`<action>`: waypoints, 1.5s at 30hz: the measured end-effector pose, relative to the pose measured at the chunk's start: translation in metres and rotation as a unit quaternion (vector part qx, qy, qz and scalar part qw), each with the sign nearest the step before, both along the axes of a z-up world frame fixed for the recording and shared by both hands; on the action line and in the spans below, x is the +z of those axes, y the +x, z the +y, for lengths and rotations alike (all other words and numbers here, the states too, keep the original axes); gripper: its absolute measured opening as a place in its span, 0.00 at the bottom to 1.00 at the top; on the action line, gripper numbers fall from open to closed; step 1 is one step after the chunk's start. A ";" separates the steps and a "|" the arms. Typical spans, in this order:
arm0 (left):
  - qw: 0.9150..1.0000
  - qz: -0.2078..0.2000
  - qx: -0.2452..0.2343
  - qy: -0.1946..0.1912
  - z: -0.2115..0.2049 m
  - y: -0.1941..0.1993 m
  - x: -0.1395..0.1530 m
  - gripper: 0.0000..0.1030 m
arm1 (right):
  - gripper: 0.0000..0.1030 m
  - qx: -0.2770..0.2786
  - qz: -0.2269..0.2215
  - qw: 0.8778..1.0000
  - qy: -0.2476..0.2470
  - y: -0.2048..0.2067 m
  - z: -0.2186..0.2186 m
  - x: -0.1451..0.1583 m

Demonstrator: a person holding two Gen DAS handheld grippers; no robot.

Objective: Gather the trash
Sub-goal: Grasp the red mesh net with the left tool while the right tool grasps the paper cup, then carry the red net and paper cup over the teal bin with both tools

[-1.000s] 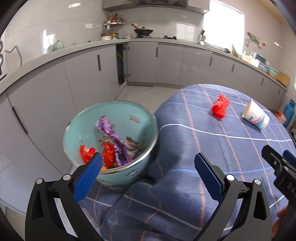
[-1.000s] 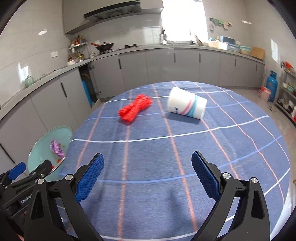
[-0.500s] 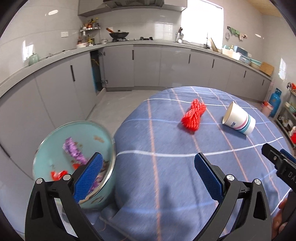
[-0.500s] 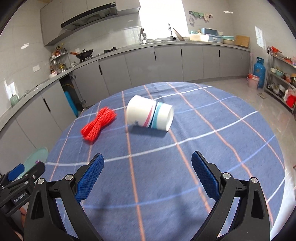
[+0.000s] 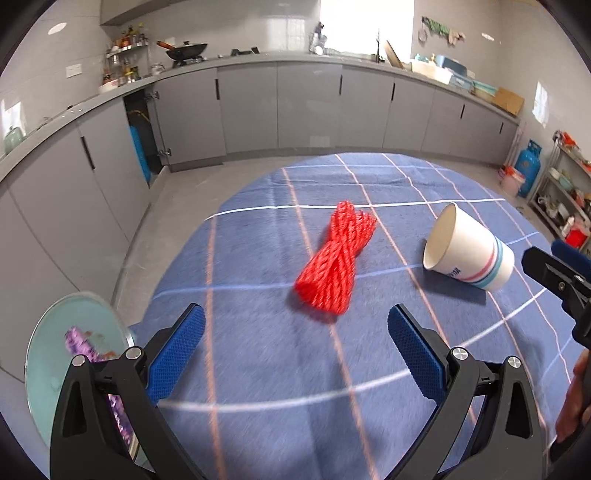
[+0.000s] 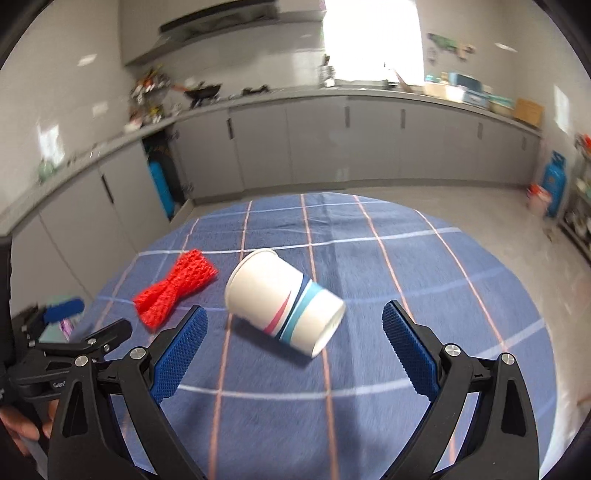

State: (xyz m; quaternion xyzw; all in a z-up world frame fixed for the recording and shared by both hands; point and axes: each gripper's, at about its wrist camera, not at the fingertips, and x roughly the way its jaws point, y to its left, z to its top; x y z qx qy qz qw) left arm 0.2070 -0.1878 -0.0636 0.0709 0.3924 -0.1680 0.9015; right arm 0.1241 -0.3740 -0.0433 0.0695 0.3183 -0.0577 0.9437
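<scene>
Black tongs (image 5: 295, 354), blue ribbed pads (image 5: 176, 354)

Tipped paper cup (image 6: 282, 302) beside red netting (image 6: 175, 291)

light: bright daylight, window (image 5: 365, 26) blown out | blur: right-wrist view smeared, left mildly | distortion: fisheye curving, dark corners | shadows: soft, under paper cup (image 6: 282, 301)

On the blue tablecloth (image 5: 258, 369), bare cloth lies all around the paper cup (image 6: 282, 302), which rests on its side, so its near, far and right sides are open to approach. The red net bundle (image 6: 175, 291) lies just left of the cup, apart from it, narrowing that gap. Further left of the cup, off the table edge, the trash bin (image 5: 48, 369) stands below.
</scene>
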 end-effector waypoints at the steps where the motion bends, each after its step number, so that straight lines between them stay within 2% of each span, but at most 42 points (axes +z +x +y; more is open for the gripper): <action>1: 1.000 0.003 -0.004 0.003 -0.007 0.005 -0.001 0.94 | 0.91 0.012 0.003 1.000 -0.009 0.006 0.000 0.000; 7: 1.000 0.019 -0.006 0.010 -0.027 0.031 -0.009 0.94 | 0.91 0.101 0.040 0.992 -0.064 0.043 0.003 -0.011; 11: 0.999 0.016 -0.009 0.033 -0.039 0.039 -0.014 0.93 | 0.91 0.124 0.064 0.987 -0.081 0.062 -0.003 -0.021; 18: 0.998 0.039 -0.017 0.043 -0.050 0.052 -0.026 0.75 | 0.90 0.148 0.095 0.983 -0.061 0.077 -0.010 -0.046; 19: 0.998 0.042 -0.017 0.043 -0.051 0.053 -0.028 0.74 | 0.83 0.148 0.097 0.982 -0.060 0.077 -0.010 -0.048; 20: 0.998 0.046 -0.016 0.043 -0.051 0.054 -0.031 0.73 | 0.70 0.147 0.100 0.982 -0.057 0.077 -0.010 -0.052; 21: 0.998 0.049 -0.017 0.043 -0.052 0.055 -0.034 0.70 | 0.64 0.146 0.104 0.983 -0.050 0.078 -0.011 -0.055; 24: 0.998 0.051 -0.014 0.039 -0.053 0.056 -0.037 0.61 | 0.62 0.134 0.099 0.986 -0.033 0.079 -0.017 -0.058; 25: 0.998 0.051 -0.018 0.035 -0.054 0.056 -0.036 0.55 | 0.62 0.131 0.098 0.986 -0.028 0.079 -0.019 -0.057; 26: 0.998 0.050 -0.024 0.032 -0.055 0.055 -0.036 0.43 | 0.61 0.126 0.097 0.987 -0.021 0.078 -0.021 -0.057; 27: 0.998 0.050 -0.029 0.031 -0.056 0.055 -0.035 0.34 | 0.61 0.120 0.096 0.988 -0.011 0.076 -0.023 -0.057; 30: 0.998 0.046 -0.035 0.031 -0.058 0.051 -0.034 0.25 | 0.61 0.107 0.093 0.990 0.008 0.069 -0.025 -0.053; 39: 0.999 0.030 -0.018 -0.019 -0.041 0.032 -0.023 0.22 | 0.61 0.019 0.060 0.996 0.061 0.032 -0.019 -0.032; 42: 0.999 0.035 -0.008 -0.040 -0.029 0.020 -0.021 0.22 | 0.61 -0.006 0.038 0.997 0.061 0.017 -0.008 -0.026; 45: 0.999 0.026 -0.004 -0.040 -0.022 0.008 -0.017 0.22 | 0.61 -0.024 0.019 0.998 0.055 0.005 0.006 -0.020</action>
